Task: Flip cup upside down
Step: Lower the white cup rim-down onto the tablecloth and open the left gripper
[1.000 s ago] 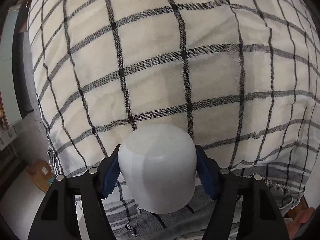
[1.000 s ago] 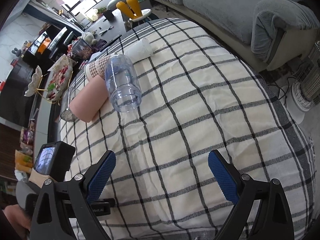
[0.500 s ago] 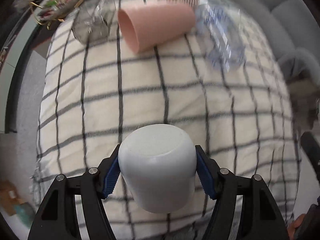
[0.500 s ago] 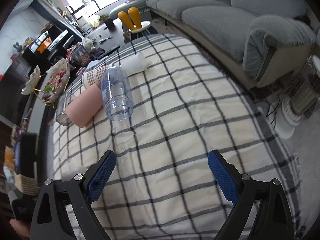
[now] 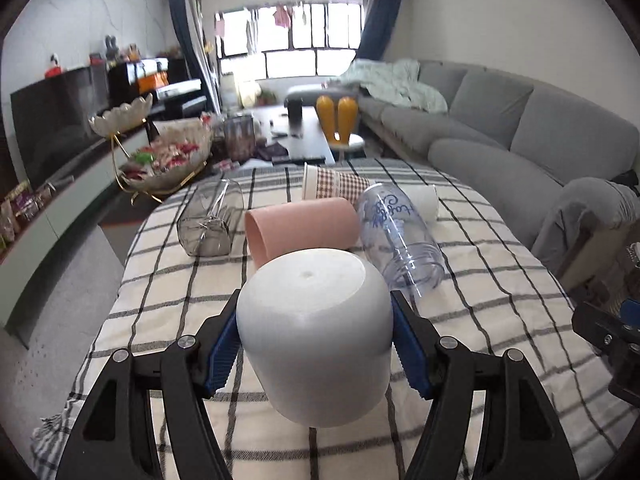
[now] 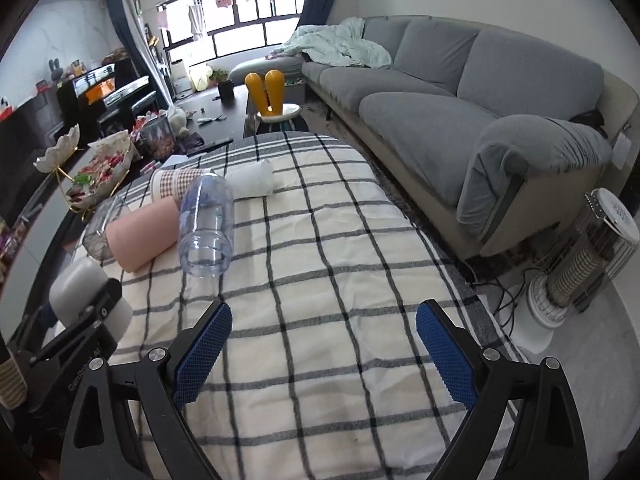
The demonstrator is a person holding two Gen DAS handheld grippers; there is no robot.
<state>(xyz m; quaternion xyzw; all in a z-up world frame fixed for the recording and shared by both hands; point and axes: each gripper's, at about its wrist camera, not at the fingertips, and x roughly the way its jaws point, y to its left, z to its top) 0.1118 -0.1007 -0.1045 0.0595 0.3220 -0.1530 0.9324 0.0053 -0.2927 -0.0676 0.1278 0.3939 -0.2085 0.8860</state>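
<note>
My left gripper (image 5: 314,344) is shut on a white cup (image 5: 316,332), its closed base turned up and toward the camera, held over the near left part of the checked tablecloth (image 5: 480,280). The same cup (image 6: 86,296) shows at the left of the right wrist view, in the left gripper's black jaws. My right gripper (image 6: 322,348) is open and empty above the near part of the cloth (image 6: 320,280).
Lying on their sides at the far end: a pink cup (image 5: 300,228), a clear plastic bottle (image 5: 400,236), a checked paper cup (image 5: 334,186), a white cup (image 5: 424,202) and a clear glass (image 5: 212,220). A grey sofa (image 6: 480,92) and a heater (image 6: 580,264) stand to the right.
My left gripper has tilted up from looking down at the cloth to looking level across the table, the cup still in it. The right gripper has tilted up a little and stayed open.
</note>
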